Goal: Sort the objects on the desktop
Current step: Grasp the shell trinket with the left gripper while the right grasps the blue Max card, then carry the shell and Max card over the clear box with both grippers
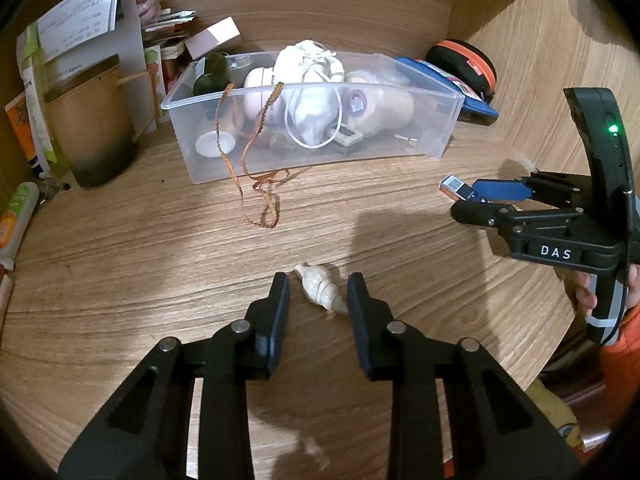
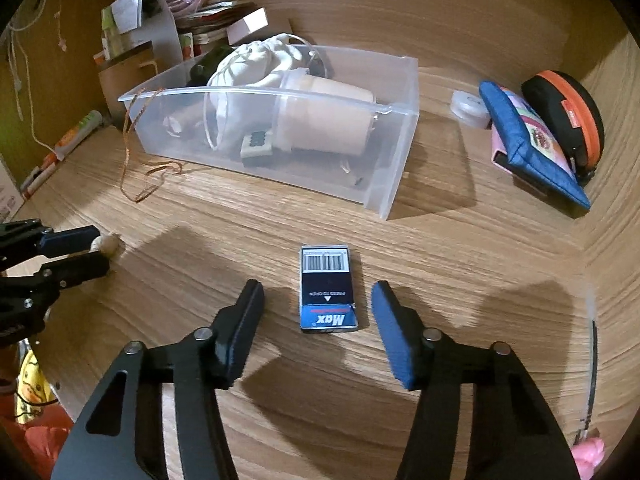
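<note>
A pale spiral seashell (image 1: 321, 288) lies on the wooden desktop (image 1: 160, 240) between the spread fingers of the left gripper (image 1: 319, 284), its narrow tip close to the finger on the three o'clock side and its blunt end pointing toward eleven o'clock; nothing is grasped. In the right wrist view a small flat Max box (image 2: 328, 289) lies lengthwise between the parted fingers of the right gripper (image 2: 318, 294), clear of both pads, also not held. At twelve o'clock from both sits the clear plastic bin (image 1: 446, 120), already crowded with a white drawstring pouch (image 1: 310, 80), a pale cup (image 2: 326, 114) on its side and other small items, with a braided orange cord (image 1: 260, 184) trailing over its rim onto the desk. Judging from this, the shell's tapered, angled body could squirt out as the fingers close, since they would meet it unevenly. The thin box could tip or slide if pinched too high. Either load might snag the cord or catch the rim on the way in.
</note>
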Action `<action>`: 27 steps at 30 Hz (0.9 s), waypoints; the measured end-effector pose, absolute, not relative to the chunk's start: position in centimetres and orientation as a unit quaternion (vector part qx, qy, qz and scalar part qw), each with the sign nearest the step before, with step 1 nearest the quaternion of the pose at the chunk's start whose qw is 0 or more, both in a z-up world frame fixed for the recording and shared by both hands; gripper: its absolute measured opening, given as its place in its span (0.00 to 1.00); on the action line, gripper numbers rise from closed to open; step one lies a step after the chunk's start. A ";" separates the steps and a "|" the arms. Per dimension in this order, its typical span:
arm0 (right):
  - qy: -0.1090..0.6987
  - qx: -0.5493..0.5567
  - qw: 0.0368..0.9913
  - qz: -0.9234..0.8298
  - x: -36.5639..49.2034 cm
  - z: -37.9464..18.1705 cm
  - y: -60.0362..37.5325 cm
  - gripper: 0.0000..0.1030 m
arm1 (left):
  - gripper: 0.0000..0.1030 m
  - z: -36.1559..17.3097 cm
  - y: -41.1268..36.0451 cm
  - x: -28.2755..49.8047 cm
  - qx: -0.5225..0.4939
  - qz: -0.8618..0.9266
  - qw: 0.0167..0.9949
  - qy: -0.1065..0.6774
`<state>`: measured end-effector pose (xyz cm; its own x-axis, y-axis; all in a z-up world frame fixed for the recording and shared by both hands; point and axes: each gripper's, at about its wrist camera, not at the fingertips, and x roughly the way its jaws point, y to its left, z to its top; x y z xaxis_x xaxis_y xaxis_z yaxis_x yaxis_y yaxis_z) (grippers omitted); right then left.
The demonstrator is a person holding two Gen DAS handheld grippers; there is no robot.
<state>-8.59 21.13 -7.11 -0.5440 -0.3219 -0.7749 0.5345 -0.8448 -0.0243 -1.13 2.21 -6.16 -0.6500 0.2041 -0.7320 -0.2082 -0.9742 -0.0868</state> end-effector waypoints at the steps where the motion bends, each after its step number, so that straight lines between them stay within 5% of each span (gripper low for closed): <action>1: 0.130 0.408 0.250 -0.869 -8.5 -7.1 21.1 0.39 | 0.28 -6.2 2.3 -1.2 -0.403 0.908 0.113 0.003; 6: 0.136 0.401 0.268 -0.865 -8.1 -7.0 20.8 0.24 | 0.23 -6.2 2.4 -1.8 -0.406 0.906 0.119 -0.002; 9: 0.137 0.400 0.270 -0.865 -8.0 -7.0 20.8 0.24 | 0.16 -6.2 2.8 -2.1 -0.409 0.905 0.116 0.009; 27: 0.117 0.348 0.294 -0.883 -7.2 -3.2 21.4 0.24 | 0.16 -3.1 0.9 -3.6 -0.386 0.918 0.093 -0.014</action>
<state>-7.25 21.42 -3.25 -0.5851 -0.4374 -0.6829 0.5997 -0.8002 -0.0013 -3.60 0.95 -3.12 -0.6850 0.1815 -0.7056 -0.1591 -0.9824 -0.0982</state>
